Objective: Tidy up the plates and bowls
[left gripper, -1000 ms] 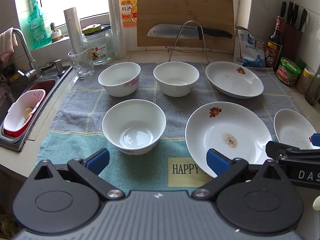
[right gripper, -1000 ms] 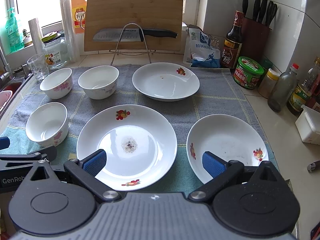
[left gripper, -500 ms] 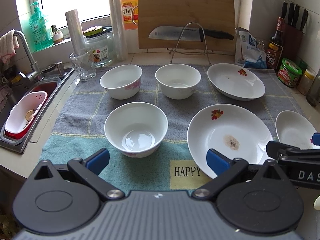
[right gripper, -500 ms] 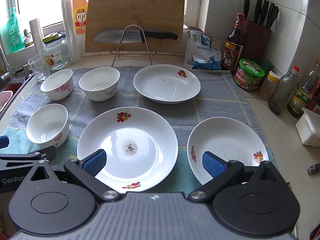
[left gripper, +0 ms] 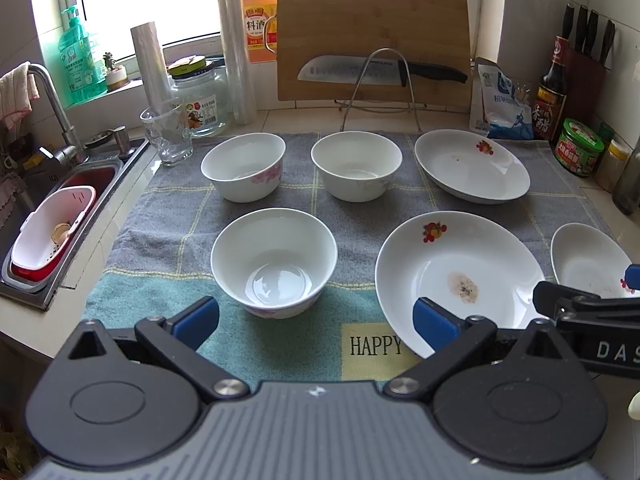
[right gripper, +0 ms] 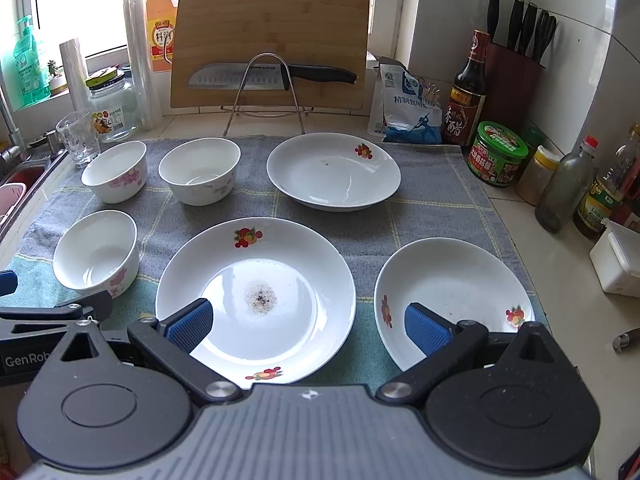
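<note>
Three white bowls and three white plates stand on a grey-green towel (left gripper: 176, 216). The near bowl (left gripper: 274, 262) sits just ahead of my open, empty left gripper (left gripper: 316, 320). Two bowls stand behind it, one at the left (left gripper: 244, 166) and one at the middle (left gripper: 356, 164). A large plate with a dirty spot (right gripper: 256, 300) lies just ahead of my open, empty right gripper (right gripper: 308, 326). A smaller plate (right gripper: 454, 296) lies to its right and a third plate (right gripper: 334, 170) at the back.
A sink (left gripper: 60, 216) with a red-white strainer is at the left. A glass (left gripper: 166, 134), jar, cutting board (left gripper: 372, 36) with knife and rack stand at the back. Sauce bottles, a green jar (right gripper: 500, 152) and a knife block line the right wall.
Both grippers have drawn back slightly and the view has shifted a little. Nothing was grasped and no dish moved.
</note>
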`<state>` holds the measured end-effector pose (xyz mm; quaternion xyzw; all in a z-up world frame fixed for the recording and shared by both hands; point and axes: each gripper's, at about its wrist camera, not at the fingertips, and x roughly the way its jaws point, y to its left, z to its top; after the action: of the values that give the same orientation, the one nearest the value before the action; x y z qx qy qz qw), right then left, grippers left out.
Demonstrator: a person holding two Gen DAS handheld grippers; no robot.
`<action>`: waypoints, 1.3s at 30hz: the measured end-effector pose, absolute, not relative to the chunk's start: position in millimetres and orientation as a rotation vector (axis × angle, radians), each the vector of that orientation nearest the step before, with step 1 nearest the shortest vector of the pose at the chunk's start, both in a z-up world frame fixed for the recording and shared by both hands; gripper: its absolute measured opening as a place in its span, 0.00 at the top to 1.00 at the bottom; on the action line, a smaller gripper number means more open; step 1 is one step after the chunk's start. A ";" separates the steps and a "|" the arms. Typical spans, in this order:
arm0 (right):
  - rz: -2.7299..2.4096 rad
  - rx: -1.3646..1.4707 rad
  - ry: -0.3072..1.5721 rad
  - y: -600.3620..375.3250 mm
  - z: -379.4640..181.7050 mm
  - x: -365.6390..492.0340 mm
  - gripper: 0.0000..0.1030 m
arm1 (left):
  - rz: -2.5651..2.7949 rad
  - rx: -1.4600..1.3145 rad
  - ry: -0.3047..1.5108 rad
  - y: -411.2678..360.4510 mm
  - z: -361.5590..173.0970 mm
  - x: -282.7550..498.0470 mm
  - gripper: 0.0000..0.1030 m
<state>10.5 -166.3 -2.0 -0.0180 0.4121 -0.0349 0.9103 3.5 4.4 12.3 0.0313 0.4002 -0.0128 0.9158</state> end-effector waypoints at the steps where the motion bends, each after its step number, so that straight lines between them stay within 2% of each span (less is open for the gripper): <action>1: -0.072 -0.038 0.850 -166.5 -1.7 10.8 0.00 | -0.026 0.065 0.824 4.5 12.4 3.5 0.01; 39: -0.109 -0.077 0.780 -140.8 10.9 -0.1 0.00 | -0.140 0.015 0.787 31.0 12.9 8.2 0.01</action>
<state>-0.1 -140.8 10.9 -0.0375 0.3797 -0.0531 0.9228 8.2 31.0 12.9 0.0075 0.3830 -0.0680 0.9212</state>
